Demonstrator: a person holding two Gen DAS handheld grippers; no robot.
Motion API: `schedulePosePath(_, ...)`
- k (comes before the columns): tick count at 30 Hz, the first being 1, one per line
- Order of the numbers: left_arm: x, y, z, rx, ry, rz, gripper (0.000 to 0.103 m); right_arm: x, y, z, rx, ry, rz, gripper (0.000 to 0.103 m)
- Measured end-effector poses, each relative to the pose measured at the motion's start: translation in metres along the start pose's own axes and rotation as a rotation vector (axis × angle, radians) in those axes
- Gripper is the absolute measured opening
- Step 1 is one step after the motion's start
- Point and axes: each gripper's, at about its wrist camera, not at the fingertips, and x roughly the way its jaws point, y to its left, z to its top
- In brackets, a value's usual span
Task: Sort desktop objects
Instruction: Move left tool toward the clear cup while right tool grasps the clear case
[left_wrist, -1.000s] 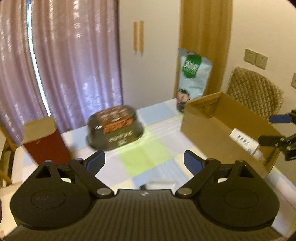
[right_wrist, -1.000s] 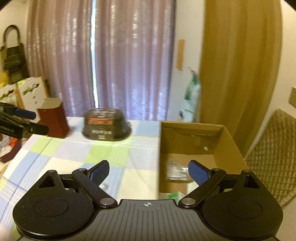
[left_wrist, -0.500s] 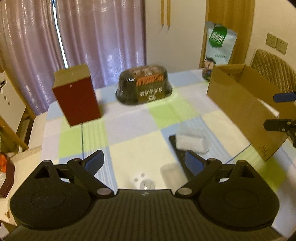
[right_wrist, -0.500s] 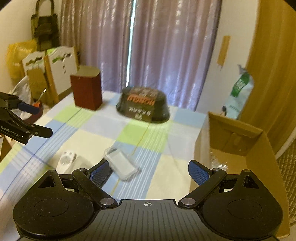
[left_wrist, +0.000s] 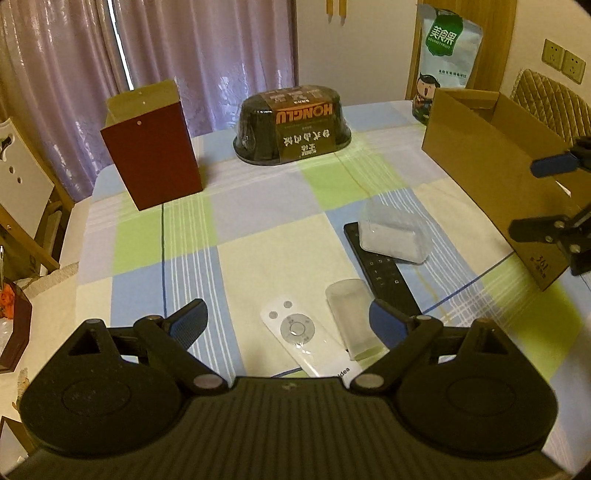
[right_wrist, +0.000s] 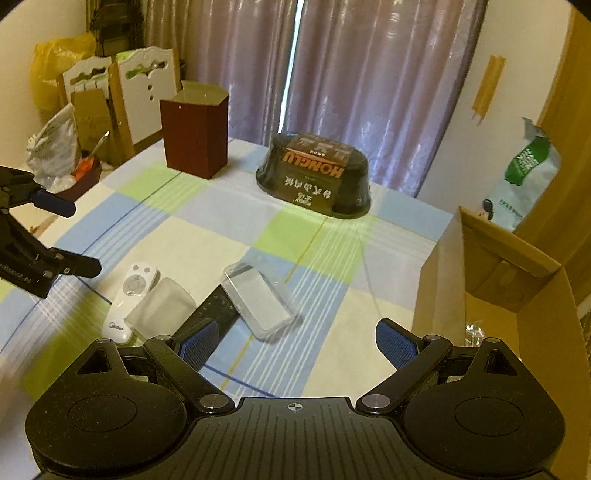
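Remotes, white (left_wrist: 306, 341) and black (left_wrist: 380, 267), lie near the bench's front edge among clear cases, beside the cardboard box (left_wrist: 491, 155). Both grippers, left (left_wrist: 286, 321) and right (right_wrist: 290, 341), hover with jaws wide, empty. Approach one item squarely.

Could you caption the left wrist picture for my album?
Open left claw hovering over a white remote on a checked tablecloth, cardboard box to the right.
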Motion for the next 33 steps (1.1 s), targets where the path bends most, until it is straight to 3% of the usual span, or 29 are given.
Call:
schedulePosePath(15,0.027,-0.002,-0.001,0.004,0.043,-0.019,0.092,0.054,-0.002,0.023,-0.086,0.08,0.06,0.094)
schedulePosePath(16,0.029,-0.002,-0.001,0.005,0.045,-0.022,0.092,0.058,-0.002,0.024,-0.096,0.086,0.074,0.089)
schedulePosePath(17,0.03,-0.002,-0.002,0.007,0.046,-0.024,0.092,0.062,-0.002,0.026,-0.106,0.092,0.087,0.075)
schedulePosePath(18,0.031,-0.002,-0.002,0.009,0.047,-0.026,0.092,0.066,-0.002,0.027,-0.12,0.104,0.097,0.072)
schedulePosePath(30,0.037,-0.014,-0.017,0.026,0.045,-0.069,0.092,0.117,-0.003,0.034,-0.24,0.202,0.208,0.072)
schedulePosePath(33,0.037,-0.015,-0.02,0.016,0.048,-0.072,0.092,0.132,-0.003,0.036,-0.248,0.233,0.228,0.062)
